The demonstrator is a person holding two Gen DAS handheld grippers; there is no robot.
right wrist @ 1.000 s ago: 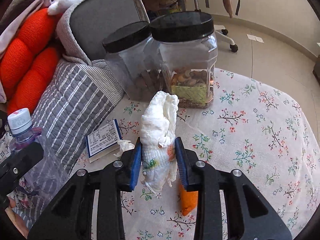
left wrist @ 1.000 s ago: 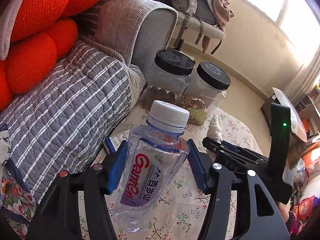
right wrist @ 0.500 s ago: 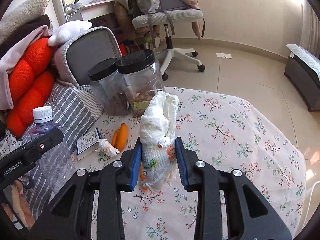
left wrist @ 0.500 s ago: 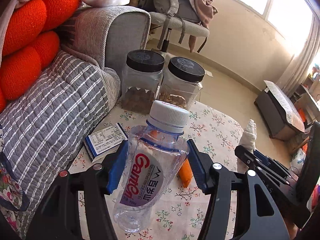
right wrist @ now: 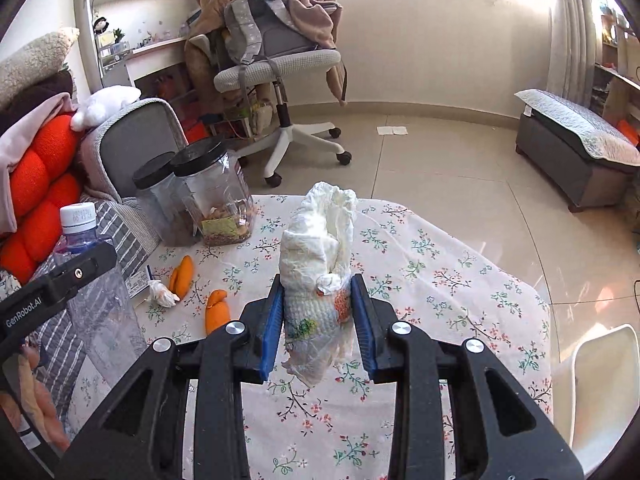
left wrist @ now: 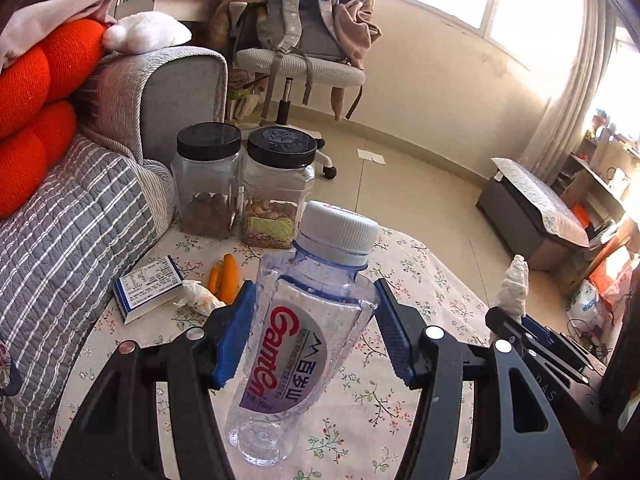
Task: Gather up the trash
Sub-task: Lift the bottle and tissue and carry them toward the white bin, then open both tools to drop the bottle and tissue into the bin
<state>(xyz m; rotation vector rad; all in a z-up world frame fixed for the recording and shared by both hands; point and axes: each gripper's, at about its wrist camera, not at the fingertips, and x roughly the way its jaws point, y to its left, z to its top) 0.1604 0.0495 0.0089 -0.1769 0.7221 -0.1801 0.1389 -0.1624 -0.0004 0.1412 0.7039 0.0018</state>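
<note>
My left gripper [left wrist: 312, 332] is shut on a clear plastic water bottle [left wrist: 296, 344] with a white cap and a red Ganten label, held above the floral table [left wrist: 400, 420]. My right gripper [right wrist: 318, 316] is shut on a crumpled white paper wad [right wrist: 316, 276], held above the same table [right wrist: 440, 280]. On the table lie a small crumpled tissue [left wrist: 198, 300], orange peel pieces [left wrist: 226, 280] and a small blue-and-white box [left wrist: 148, 292]. The tissue [right wrist: 160, 294], the peels [right wrist: 182, 276] and another peel [right wrist: 218, 310] also show in the right wrist view.
Two black-lidded jars [left wrist: 276, 192] stand at the table's far edge beside a grey striped sofa [left wrist: 60, 232] with orange cushions [left wrist: 28, 120]. An office chair [right wrist: 280, 80] with a backpack stands beyond. A white bin rim [right wrist: 600, 380] shows at the right.
Both grippers have pulled back and risen from the table with their loads. More of the table, the peels, the tissue and the room has come into view.
</note>
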